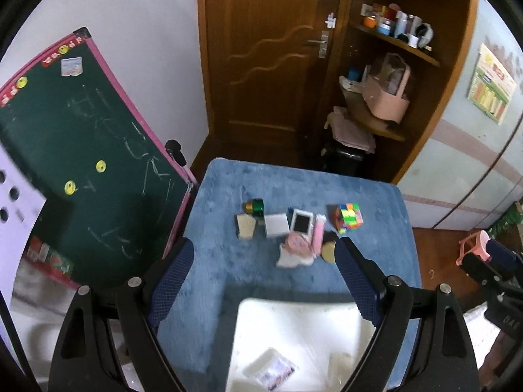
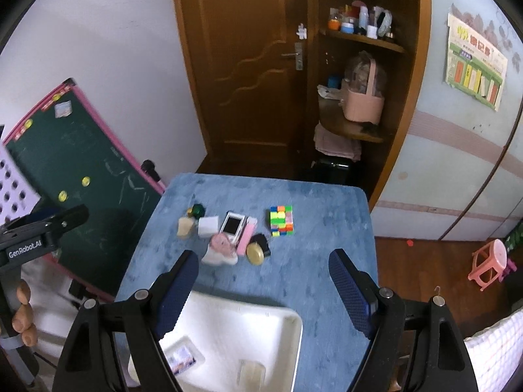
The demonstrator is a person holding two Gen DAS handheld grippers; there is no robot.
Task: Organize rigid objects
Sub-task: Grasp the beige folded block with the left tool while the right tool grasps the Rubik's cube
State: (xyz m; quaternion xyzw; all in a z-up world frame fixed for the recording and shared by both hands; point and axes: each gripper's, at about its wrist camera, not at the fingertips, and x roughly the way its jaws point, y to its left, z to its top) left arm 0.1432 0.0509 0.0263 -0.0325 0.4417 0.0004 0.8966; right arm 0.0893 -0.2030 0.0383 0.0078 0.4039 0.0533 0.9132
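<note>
Covering most of both views is the blue plush surface [image 2: 327, 215], with a white tray [image 2: 287, 326] at its near edge and a row of small things farther back. Already in the tray are a small printed packet [image 2: 183, 361] and a pale block [image 2: 251, 372], so the sorting looks begun but far from done. Largest of the waiting pieces is the colourful puzzle cube [image 2: 281, 220], standing alone at the right end of the row; to its left lie a white framed dark square [image 2: 232, 223], a white box [image 2: 209, 225], a pink and white flat piece [image 2: 220, 250], a pink bar [image 2: 246, 235], a beige block [image 2: 184, 227], a gold oval [image 2: 255, 254] and a green and gold cylinder [image 2: 196, 210]. Both tongs hang above the near end with nothing between them — the left tongs [image 1: 264, 284] spread wide over the tray's far rim, the right tongs [image 2: 263, 289] likewise apart. The middle cluster is packed tight, pieces touching or overlapping, so a pinch there could well drag a neighbour along or knock the bar aside; the plush pile may also snag flat pieces. A dark thing beside the gold oval is too blurred to name, the tray's near edge is cut off, and the tongs cover part of its rim.
</note>
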